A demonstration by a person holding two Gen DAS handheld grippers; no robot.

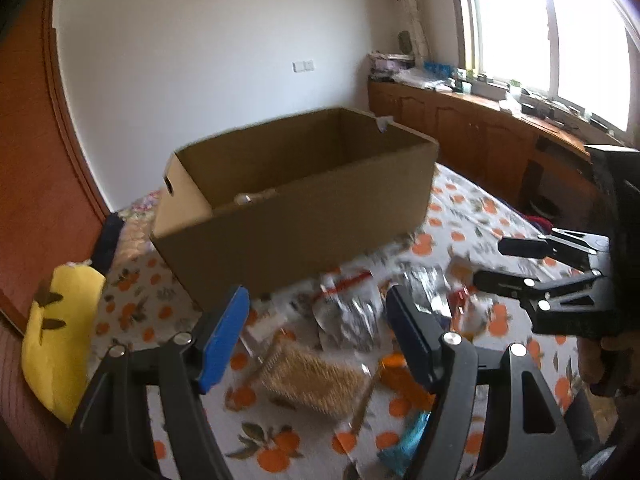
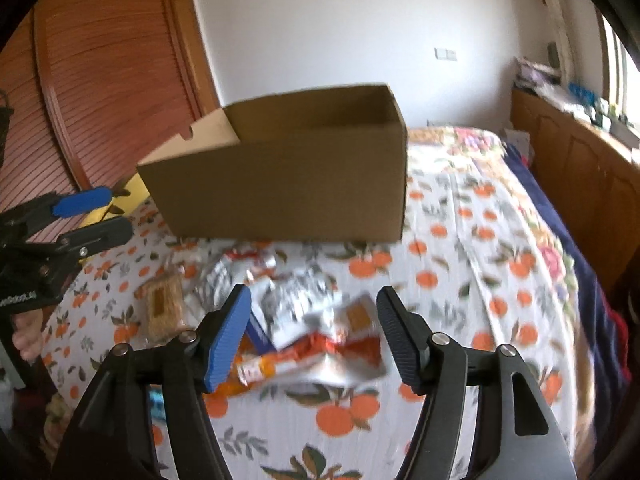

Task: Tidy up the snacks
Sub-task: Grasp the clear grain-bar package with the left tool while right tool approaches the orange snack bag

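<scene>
Snack packets (image 2: 316, 332): loose heap on orange-print bedspread (image 2: 460, 248), just before cardboard box (image 2: 288, 176). Left gripper (image 1: 316, 336), right gripper (image 2: 314, 332): fingers apart, holding nothing. Risk: slippery overlapping foil, likely double pick or slip.

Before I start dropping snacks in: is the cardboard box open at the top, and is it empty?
Open: the cardboard box has no lid. Not quite empty: something pale shows inside, by the near wall.
</scene>
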